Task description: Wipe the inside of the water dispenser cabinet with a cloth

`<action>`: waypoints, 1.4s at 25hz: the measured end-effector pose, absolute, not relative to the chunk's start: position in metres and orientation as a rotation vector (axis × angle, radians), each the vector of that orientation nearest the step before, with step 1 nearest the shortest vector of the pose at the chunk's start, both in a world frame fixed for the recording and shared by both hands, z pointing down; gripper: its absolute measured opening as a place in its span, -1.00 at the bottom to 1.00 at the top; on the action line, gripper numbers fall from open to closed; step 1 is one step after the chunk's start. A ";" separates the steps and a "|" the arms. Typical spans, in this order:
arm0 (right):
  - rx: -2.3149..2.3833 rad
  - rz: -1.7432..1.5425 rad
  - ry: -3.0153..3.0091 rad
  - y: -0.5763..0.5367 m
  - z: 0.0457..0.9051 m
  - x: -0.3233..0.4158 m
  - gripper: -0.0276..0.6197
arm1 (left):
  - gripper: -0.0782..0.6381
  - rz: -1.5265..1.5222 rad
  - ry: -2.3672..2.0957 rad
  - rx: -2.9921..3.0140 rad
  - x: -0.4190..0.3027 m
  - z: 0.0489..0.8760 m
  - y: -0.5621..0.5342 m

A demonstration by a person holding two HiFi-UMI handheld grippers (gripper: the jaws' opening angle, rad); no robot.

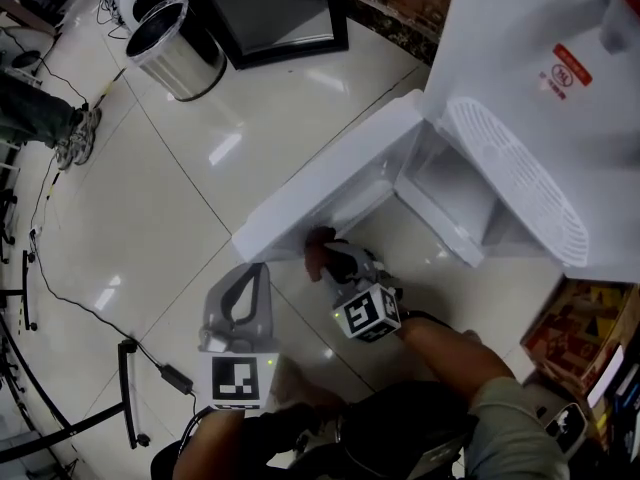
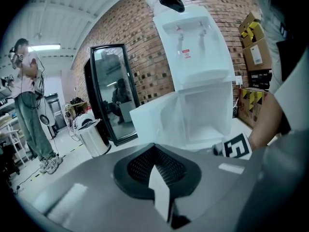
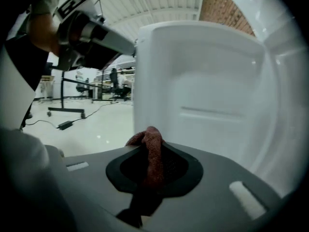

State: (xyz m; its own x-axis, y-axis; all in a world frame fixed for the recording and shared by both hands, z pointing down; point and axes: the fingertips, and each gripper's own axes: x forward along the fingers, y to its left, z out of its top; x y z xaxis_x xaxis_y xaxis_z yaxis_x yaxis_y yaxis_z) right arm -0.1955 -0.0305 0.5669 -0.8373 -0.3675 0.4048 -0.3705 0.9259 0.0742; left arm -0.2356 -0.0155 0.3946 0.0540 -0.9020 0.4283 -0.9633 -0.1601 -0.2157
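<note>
Cloth (image 3: 153,138), small, reddish-brown terry, sits pinched in the right gripper (image 3: 149,159). Jaws are clamped on its middle w/ a bunched tuft poking past the tips, right by the lower outer edge of the open white plastic cabinet door (image 1: 330,180) of the tall white water dispenser (image 1: 520,78). It looks soft, light and limp, and prob. drags rather than pushes, so a hold close behind the tuft suits. Left gripper (image 1: 245,303) hangs over the glossy pale tiled floor (image 1: 150,198), jaws together, nothing btwn them. Cabinet interior (image 1: 450,183) is not yet reached.
</note>
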 end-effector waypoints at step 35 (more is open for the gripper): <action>1.929 0.249 -2.387 -0.219 0.435 -0.006 -0.70 | -0.78 0.709 -1.971 2.143 -0.246 0.397 -0.020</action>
State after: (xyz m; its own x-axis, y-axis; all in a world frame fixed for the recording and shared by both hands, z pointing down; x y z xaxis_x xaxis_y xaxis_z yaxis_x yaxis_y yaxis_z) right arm -0.0064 -0.2195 0.4350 -0.2139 -0.9653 0.1496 -0.9754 0.2028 -0.0863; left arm -0.2458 -0.0202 0.3971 0.0279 -0.9017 0.4315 -0.9699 -0.1288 -0.2065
